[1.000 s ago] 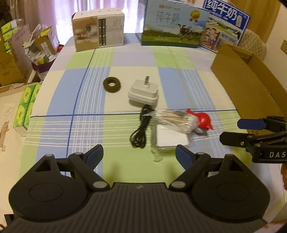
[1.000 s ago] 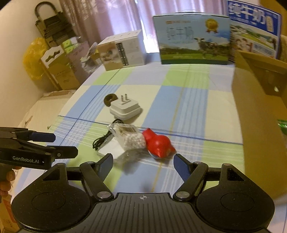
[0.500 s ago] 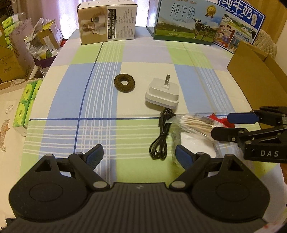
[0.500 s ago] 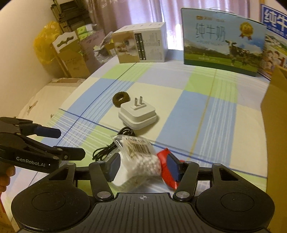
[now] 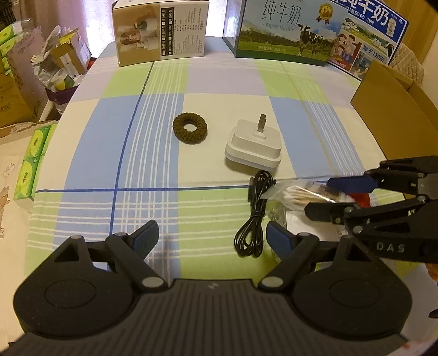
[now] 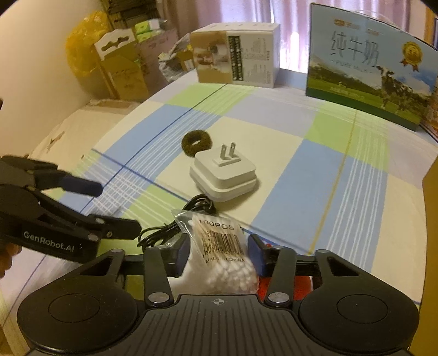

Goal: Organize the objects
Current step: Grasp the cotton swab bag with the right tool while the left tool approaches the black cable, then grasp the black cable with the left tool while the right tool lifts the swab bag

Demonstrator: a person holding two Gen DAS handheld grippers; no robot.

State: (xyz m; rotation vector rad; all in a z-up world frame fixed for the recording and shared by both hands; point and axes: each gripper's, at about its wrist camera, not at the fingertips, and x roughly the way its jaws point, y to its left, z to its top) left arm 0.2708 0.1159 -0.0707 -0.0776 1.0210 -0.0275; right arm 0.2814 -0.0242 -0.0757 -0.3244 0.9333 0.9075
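While the left gripper [image 5: 210, 236] gapes empty, right jaws pinch the cotton-swab bag [image 6: 222, 247] (squarely between them).

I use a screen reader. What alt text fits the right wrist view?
The right gripper is closed on a bag of cotton swabs above a checked tablecloth. Beyond lie a black cable, a white plug adapter and a brown hair tie.

1. A plaid cloth [image 5: 153, 142] in blue, green and cream is covering the worktop.
2. Pinkish curtains [image 6: 246, 11] are hanging behind it, daylight glowing through.
3. Cardboard boxes [image 6: 123, 68] and a yellow bag [image 6: 79, 52] are piling up against a pale wall [image 6: 30, 82].
4. Green tissue packs [image 5: 31, 161] are sitting beside the worktop's left edge.
5. Warm, dim light is tinting the room.
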